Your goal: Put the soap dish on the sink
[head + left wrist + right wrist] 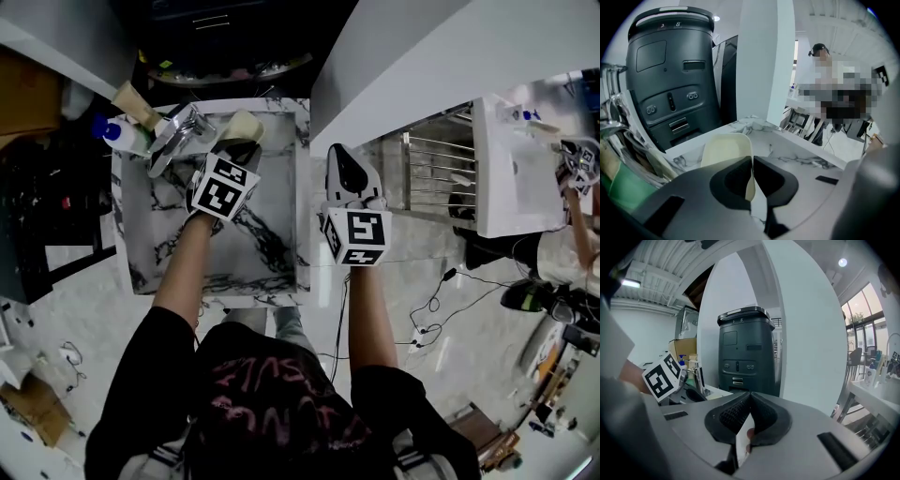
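A cream soap dish (pixel 246 125) is at the far rim of the white marble sink (pixel 304 216), just right of the chrome faucet (pixel 178 134). My left gripper (pixel 236 145) is shut on the dish's near edge. In the left gripper view, the dish (pixel 725 150) lies low over the marble ledge (pixel 797 150) with the left gripper (pixel 751 164) pinching its rim. I cannot tell whether it rests on the ledge. My right gripper (pixel 345 164) hovers beside the sink's right rim. In its own view the right gripper (pixel 750 401) is shut on nothing.
A blue-capped bottle (pixel 112 131) and other bottles crowd the sink's far left corner beside the faucet. A dark grey machine (pixel 670 79) stands behind the sink. A white pillar (pixel 422 66) rises at the right, with a metal rack (pixel 436 173) beyond it.
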A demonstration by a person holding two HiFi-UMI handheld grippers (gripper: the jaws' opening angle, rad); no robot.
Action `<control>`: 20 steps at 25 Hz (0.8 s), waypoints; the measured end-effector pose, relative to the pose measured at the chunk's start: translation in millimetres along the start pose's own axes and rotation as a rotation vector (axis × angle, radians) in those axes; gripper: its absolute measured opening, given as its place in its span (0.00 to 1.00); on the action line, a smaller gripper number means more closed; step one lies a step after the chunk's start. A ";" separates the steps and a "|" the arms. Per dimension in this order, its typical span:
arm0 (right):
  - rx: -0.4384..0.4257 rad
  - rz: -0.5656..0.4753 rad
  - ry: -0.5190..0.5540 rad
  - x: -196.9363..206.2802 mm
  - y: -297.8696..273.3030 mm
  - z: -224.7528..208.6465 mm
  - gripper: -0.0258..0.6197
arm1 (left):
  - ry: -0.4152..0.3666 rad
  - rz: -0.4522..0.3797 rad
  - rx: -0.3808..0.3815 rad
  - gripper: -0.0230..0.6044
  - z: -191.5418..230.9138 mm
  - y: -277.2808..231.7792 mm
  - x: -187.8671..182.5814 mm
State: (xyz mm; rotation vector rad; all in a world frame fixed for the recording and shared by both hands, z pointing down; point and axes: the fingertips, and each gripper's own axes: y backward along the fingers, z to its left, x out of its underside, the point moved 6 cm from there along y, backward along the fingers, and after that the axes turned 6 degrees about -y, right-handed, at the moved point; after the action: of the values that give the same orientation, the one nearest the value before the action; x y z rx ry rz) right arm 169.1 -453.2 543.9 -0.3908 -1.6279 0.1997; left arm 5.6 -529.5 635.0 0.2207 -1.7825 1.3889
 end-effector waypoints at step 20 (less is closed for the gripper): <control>0.019 0.024 0.010 5.0 15.3 -13.0 0.06 | -0.061 0.016 -0.025 0.16 -9.0 -0.3 -14.4</control>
State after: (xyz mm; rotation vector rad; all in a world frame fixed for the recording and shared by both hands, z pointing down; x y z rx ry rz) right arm 183.7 -438.5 544.3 -0.3962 -1.6108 0.2307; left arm 19.3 -526.8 625.5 0.2380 -1.8542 1.3830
